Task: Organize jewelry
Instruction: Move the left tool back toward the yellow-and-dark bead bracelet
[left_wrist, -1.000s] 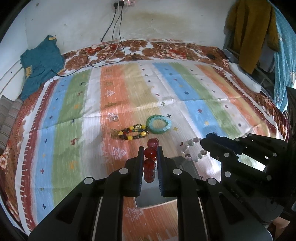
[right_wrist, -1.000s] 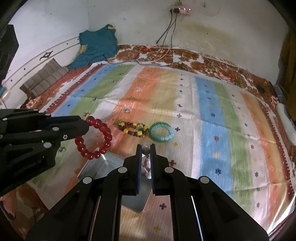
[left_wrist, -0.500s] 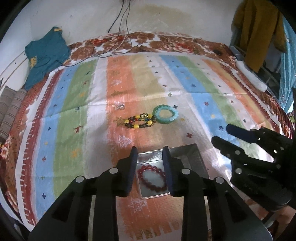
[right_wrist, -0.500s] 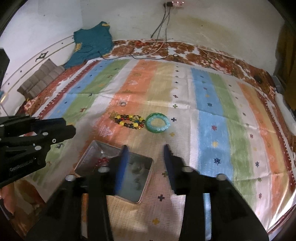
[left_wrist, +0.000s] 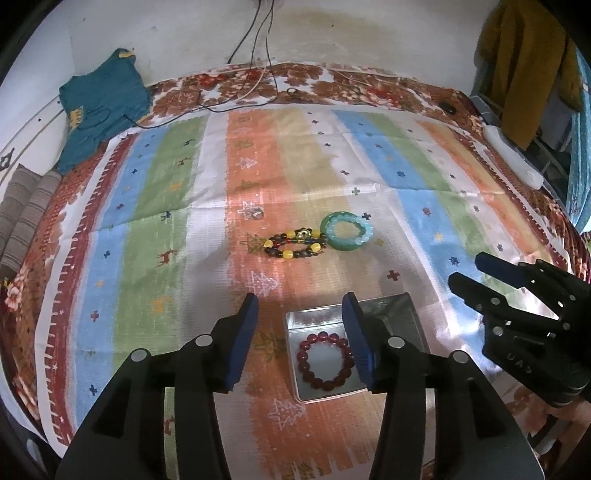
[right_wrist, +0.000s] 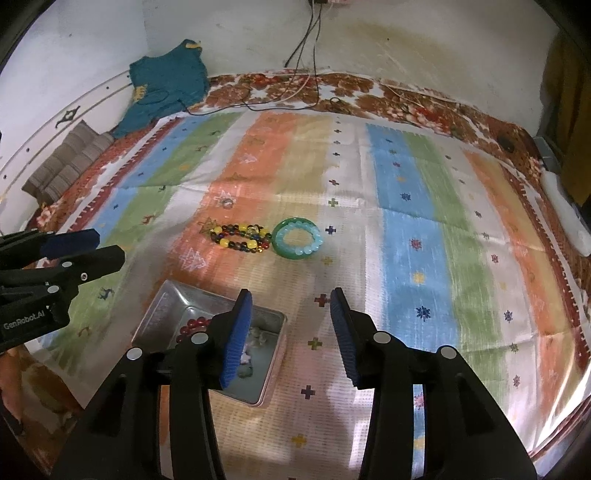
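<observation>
Bed covered with a striped cloth (left_wrist: 177, 192) in orange, green, blue and white bands, woven texture, small cross and tree motifs. A flowered brown border runs round its edge.

Metal tin (left_wrist: 413, 317): shallow, square, shiny grey, rounded corners, lying flat on the cloth at the near edge. In it, a red bracelet (left_wrist: 324, 360) of round, glossy, dark red beads, lying flat as a closed ring against the tin's left side. From the right wrist view, pale beads (right_wrist: 255, 338) lie in the tin beside it; their form is too blurred to tell.

Farther up the cloth, well apart from the tin: a mixed bracelet (left_wrist: 293, 245) of yellow and dark beads, flattened into a long oval, long axis across the stripes. Touching its right end, a green ring (left_wrist: 345, 230), smooth and round, with a strand of pale blue beads lying on top of it. A small ring-like item (left_wrist: 256, 213) sits just above and left of the mixed bracelet.

Left claw (left_wrist: 300, 308): jaws opening, roughly halfway apart, blue ribbed pads, nothing between them; it hangs over the tin's left part.

Right claw (right_wrist: 291, 301): jaws opening, likewise about halfway, empty, above the tin's right edge.

Teal garment (left_wrist: 99, 103) and cables lie at the bed's far end.
</observation>
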